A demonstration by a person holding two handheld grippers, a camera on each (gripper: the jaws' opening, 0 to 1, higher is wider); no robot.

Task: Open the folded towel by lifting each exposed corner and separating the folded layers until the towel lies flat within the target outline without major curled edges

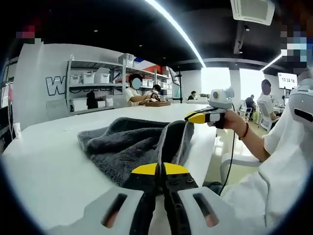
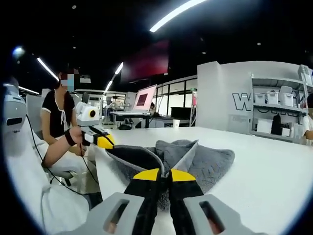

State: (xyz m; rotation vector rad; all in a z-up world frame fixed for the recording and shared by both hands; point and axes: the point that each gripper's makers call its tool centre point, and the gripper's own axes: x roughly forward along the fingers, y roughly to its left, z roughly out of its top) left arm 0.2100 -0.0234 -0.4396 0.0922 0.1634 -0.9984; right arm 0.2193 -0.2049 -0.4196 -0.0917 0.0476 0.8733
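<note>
Left gripper [image 1: 159, 169], yellow-tipped, black-and-grey, nearest in left gripper view: jaws together, pinching the near edge of the dark grey terry towel [image 1: 128, 147]. Right gripper [image 2: 164, 175], same build, nearest in right gripper view: jaws together, clamped on another part of the same edge. Each gripper also visible from the other's camera, at the towel's raised edge near the rim of the surface.

Towel on the white surface [image 1: 49, 171], at the rim closest to the person. Bunched and partly folded; layers overlapping, one flap raised between the two grip points, a dark edge band arching off the surface. No target outline discernible on the surface.

Beyond: hand and white sleeve of the person, then the far expanse of surface, then shelving with white bins [image 1: 95, 77] against the wall.

Risks, judged from this layout:
- Both grips possibly on more than one layer; pulling apart then drags the whole bundle rather than separating folds.
- Towel close to the rim; a pull toward the person likely slides it off the surface.
- Thick pile, thin bite at the tips; slip-out probable under tension, flap falling back curled.
- Uneven lift between the two sides leaves a twisted or rolled edge.
- Outline not locatable, so final placement uncertain.
</note>
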